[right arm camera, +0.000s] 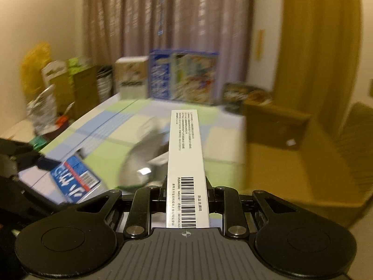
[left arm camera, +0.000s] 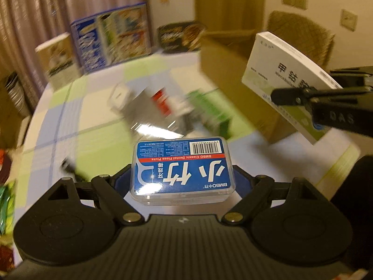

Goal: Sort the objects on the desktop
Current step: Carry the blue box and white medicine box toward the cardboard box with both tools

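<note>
The left gripper [left arm camera: 183,177] has its jaws wide apart and clamped on the two short ends of a floss pick box [left arm camera: 183,169]. This box is a flat rectangle of clear hard plastic with rounded corners. A glossy blue label with large white characters, a thin red stripe and a barcode covers its top. It sits at the centre of the left wrist view, raised above the table [left arm camera: 98,126].

The right gripper [right arm camera: 186,200] has its jaws close together, clamped on a thin medicine carton [right arm camera: 186,163]. The carton is smooth white cardboard with sharp edges. In the right wrist view only its narrow side shows, with small black print and a barcode, running toward 12 o'clock. In the left wrist view the same carton is at 2 o'clock, tilted, and shows a broad white face with a pale green area and dark characters.

The table wears a smooth cloth of pale green, blue and white squares. On it, toward 12 o'clock from the floss box, lies a blurred group: a shiny silver thing [left arm camera: 149,114], something red and white [left arm camera: 163,102], and a green box [left arm camera: 209,112]. A plain brown cardboard box [left arm camera: 233,81] stands at 1 o'clock. At the far edge stand a printed blue carton [left arm camera: 112,37] and a beige carton [left arm camera: 58,58], before the folded curtain [left arm camera: 70,0].
</note>
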`<act>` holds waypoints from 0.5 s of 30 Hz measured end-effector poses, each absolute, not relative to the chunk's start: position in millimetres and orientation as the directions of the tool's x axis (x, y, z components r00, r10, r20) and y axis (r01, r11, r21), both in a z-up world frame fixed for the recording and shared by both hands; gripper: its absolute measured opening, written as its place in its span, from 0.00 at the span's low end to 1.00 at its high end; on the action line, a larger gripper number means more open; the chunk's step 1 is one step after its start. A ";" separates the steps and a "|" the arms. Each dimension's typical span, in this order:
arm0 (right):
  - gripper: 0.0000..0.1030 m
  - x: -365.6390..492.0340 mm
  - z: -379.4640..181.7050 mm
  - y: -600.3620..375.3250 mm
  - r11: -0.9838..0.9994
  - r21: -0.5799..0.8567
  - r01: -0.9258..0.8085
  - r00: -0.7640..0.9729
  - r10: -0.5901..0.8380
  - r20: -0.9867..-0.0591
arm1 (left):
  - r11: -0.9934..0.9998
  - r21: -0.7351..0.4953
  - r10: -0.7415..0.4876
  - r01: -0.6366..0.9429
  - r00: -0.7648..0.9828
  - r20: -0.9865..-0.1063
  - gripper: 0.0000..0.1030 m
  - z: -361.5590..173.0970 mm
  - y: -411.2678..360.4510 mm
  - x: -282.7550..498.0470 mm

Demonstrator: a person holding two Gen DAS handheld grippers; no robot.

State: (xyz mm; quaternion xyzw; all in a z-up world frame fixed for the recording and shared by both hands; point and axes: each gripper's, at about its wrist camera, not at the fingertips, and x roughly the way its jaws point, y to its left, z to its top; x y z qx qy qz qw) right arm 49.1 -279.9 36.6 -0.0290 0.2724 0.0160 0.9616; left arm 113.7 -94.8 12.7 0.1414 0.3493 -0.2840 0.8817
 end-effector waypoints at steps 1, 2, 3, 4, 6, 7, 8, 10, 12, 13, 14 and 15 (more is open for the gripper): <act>0.20 49.8 41.1 -290.4 0.998 -0.052 -0.027 0.854 -0.003 -0.520 | 0.789 0.043 -0.420 0.612 0.590 -0.689 0.81 17.4 -106.0 113.9; 0.20 51.5 45.9 -301.2 0.998 -0.056 -0.009 0.856 -0.022 -0.517 | 0.780 0.035 -0.438 0.624 0.586 -0.682 0.81 22.0 -117.4 114.7; 0.20 53.0 50.0 -314.5 0.998 -0.064 0.015 0.857 -0.046 -0.514 | 0.772 0.025 -0.456 0.635 0.580 -0.675 0.81 26.6 -128.7 116.4; 0.20 54.0 52.9 -324.1 0.997 -0.069 0.031 0.857 -0.062 -0.512 | 0.765 0.009 -0.475 0.644 0.573 -0.668 0.81 31.0 -139.0 118.9; 0.20 58.6 58.6 -348.1 0.995 -0.071 0.068 0.856 -0.095 -0.509 | 0.753 -0.030 -0.513 0.657 0.558 -0.652 0.81 40.6 -159.1 125.3; 0.20 61.1 60.7 -357.4 0.994 -0.070 0.081 0.856 -0.106 -0.506 | 0.747 -0.036 -0.525 0.664 0.556 -0.645 0.81 45.3 -169.1 128.3; 0.20 63.0 62.3 -367.0 0.993 -0.068 0.093 0.856 -0.115 -0.503 | 0.742 -0.038 -0.534 0.670 0.555 -0.637 0.81 49.6 -178.9 131.1; 0.20 67.8 65.1 -385.7 0.991 -0.066 0.115 0.857 -0.133 -0.498 | 0.730 -0.038 -0.549 0.682 0.553 -0.626 0.81 56.5 -199.1 136.8; 0.20 72.8 66.0 -401.2 0.990 -0.054 0.132 0.856 -0.142 -0.498 | 0.720 -0.036 -0.560 0.693 0.550 -0.619 0.81 60.7 -218.6 143.2; 0.20 75.0 65.2 -408.4 0.989 -0.049 0.142 0.854 -0.147 -0.499 | 0.716 -0.038 -0.565 0.697 0.546 -0.618 0.81 61.9 -226.9 146.5; 0.20 77.6 64.2 -415.2 0.988 -0.043 0.149 0.851 -0.150 -0.503 | 0.711 -0.045 -0.573 0.702 0.542 -0.615 0.81 62.8 -236.5 150.2; 0.20 79.2 62.8 -420.2 0.988 -0.038 0.153 0.849 -0.151 -0.506 | 0.707 -0.049 -0.579 0.706 0.537 -0.614 0.81 62.2 -243.9 153.1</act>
